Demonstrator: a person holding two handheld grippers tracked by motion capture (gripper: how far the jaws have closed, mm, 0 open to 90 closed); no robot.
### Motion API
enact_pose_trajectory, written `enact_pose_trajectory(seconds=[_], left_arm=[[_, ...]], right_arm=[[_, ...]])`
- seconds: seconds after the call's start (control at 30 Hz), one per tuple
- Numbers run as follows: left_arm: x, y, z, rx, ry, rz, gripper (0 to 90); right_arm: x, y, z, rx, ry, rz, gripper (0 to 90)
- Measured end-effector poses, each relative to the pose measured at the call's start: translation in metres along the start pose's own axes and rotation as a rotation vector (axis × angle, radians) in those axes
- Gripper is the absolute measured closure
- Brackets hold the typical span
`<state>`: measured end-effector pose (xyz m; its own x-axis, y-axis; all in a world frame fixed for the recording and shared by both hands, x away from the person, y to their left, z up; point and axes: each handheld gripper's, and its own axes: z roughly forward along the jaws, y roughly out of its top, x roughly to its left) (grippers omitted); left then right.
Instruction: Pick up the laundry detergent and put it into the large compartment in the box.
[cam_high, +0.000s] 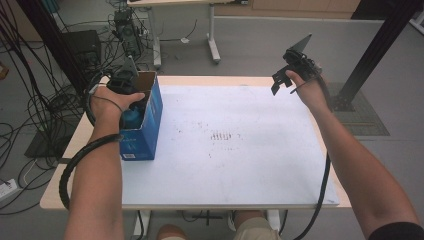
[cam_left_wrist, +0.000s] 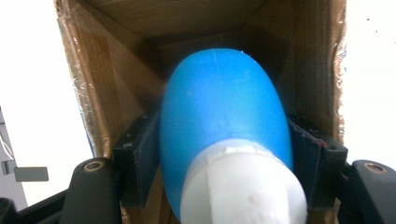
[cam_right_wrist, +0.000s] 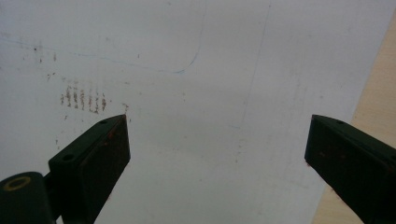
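Observation:
A blue bottle (cam_left_wrist: 224, 102) with a white cap (cam_left_wrist: 243, 186) hangs cap-up inside an open cardboard box (cam_left_wrist: 107, 70). My left gripper (cam_left_wrist: 224, 140) is shut on it, a pad pressed to each side of its body. From above, the blue-sided box (cam_high: 147, 130) stands at the left edge of the white board (cam_high: 240, 150), and my left gripper (cam_high: 131, 100) reaches down into its top, where a bit of the bottle (cam_high: 132, 118) shows. My right gripper (cam_high: 280, 82) is held in the air over the board's far right corner. In its own view the right gripper (cam_right_wrist: 217, 149) is open with nothing between the jaws.
The white board (cam_right_wrist: 187, 56) has faint brown marks (cam_high: 220, 136) near its middle and lies on a wooden table (cam_high: 60, 195). Cables (cam_high: 30, 115) cover the floor at left. A second table's legs (cam_high: 214, 45) stand behind, and a black frame post (cam_high: 380, 45) rises at the right.

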<state>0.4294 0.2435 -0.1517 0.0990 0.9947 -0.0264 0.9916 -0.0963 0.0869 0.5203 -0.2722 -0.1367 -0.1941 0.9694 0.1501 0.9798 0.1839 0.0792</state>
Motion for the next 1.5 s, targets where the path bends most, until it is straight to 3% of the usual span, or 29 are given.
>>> enact_pose_trajectory(seconds=[0.53,0.8,1.2,1.27,1.5], left_arm=[[-0.003,-0.009,-0.023,-0.029,0.005,0.009,31.7],[-0.002,-0.019,-0.048,-0.062,-0.019,0.024,29.6],[-0.017,-0.024,-0.066,-0.093,-0.045,0.076,25.7],[-0.016,-0.021,-0.067,-0.072,-0.072,0.068,22.3],[-0.028,-0.02,-0.07,-0.076,-0.072,0.105,22.5]], right_arm=[[0.001,-0.002,-0.002,-0.004,0.004,-0.006,6.5],[0.003,-0.002,-0.003,-0.005,0.007,-0.004,6.5],[0.01,-0.001,-0.002,-0.002,0.003,-0.018,6.5],[0.011,0.0,-0.003,-0.003,0.004,-0.018,6.5],[0.012,-0.001,-0.004,-0.006,0.005,-0.017,6.5]])
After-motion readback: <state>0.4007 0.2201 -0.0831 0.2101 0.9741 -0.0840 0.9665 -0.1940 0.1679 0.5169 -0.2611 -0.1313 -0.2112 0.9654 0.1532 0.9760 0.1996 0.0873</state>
